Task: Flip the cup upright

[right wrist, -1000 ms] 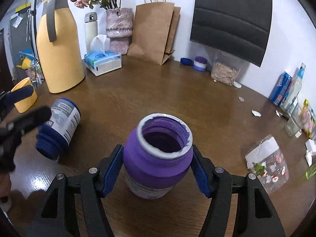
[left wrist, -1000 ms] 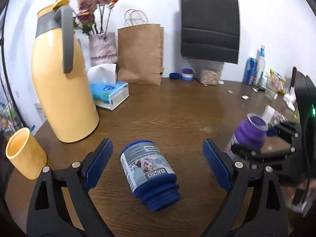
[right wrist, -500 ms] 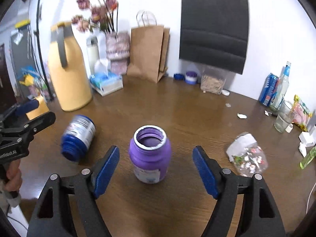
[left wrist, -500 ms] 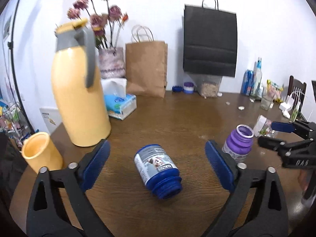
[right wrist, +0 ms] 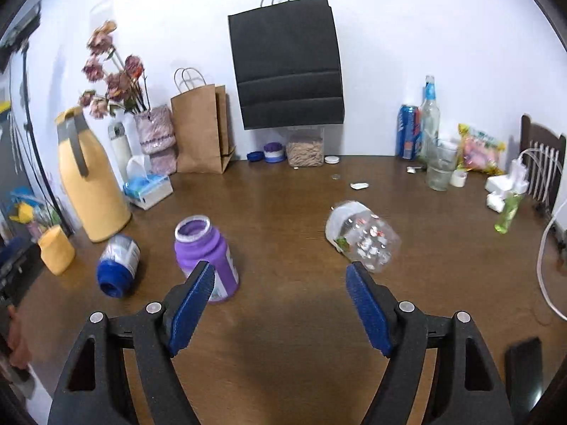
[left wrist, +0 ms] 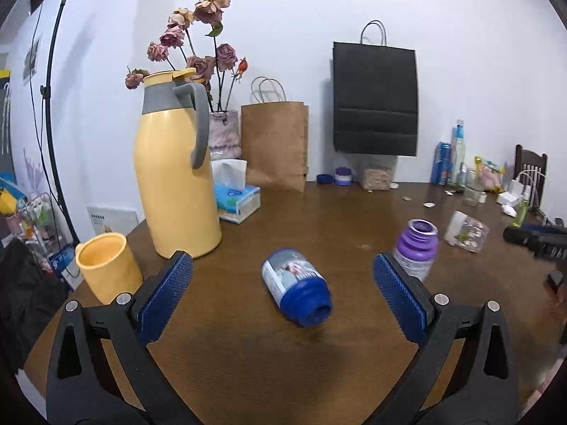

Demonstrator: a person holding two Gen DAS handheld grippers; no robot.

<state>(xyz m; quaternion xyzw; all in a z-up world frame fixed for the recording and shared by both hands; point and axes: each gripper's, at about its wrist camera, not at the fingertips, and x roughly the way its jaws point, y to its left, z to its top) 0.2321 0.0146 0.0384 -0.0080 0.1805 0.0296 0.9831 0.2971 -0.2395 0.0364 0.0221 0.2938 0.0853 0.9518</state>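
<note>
Holding both pairs of jaws spread and empty, you are now backing away from the cups. Right gripper (right wrist: 280, 304): a second ago its pads were flanking the purple cup (right wrist: 205, 256); now that cup is standing free, mouth up, to the left of the left pad, and the gripper is pointing at bare table (right wrist: 283, 205) between it and the clear cup (right wrist: 363, 241). Left gripper (left wrist: 281, 297): its open jaws are framing the blue cup (left wrist: 296, 287), which is lying on its side near the middle of the table with its mouth toward you; the cup is looking smaller than a second ago, so you are retreating from it rather than closing on it.

Further out: the clear cup is lying tipped over to the right, well apart from the purple one; the yellow jug (left wrist: 177, 184) and the small yellow cup (left wrist: 104, 267) are standing at the far left edge; paper bags (left wrist: 274, 145) are leaning against the far wall.

Reading: one cup is apparently upright and released, while two are waiting on their sides. The right gripper's drift toward the clear cup suggests that cup is next.
</note>
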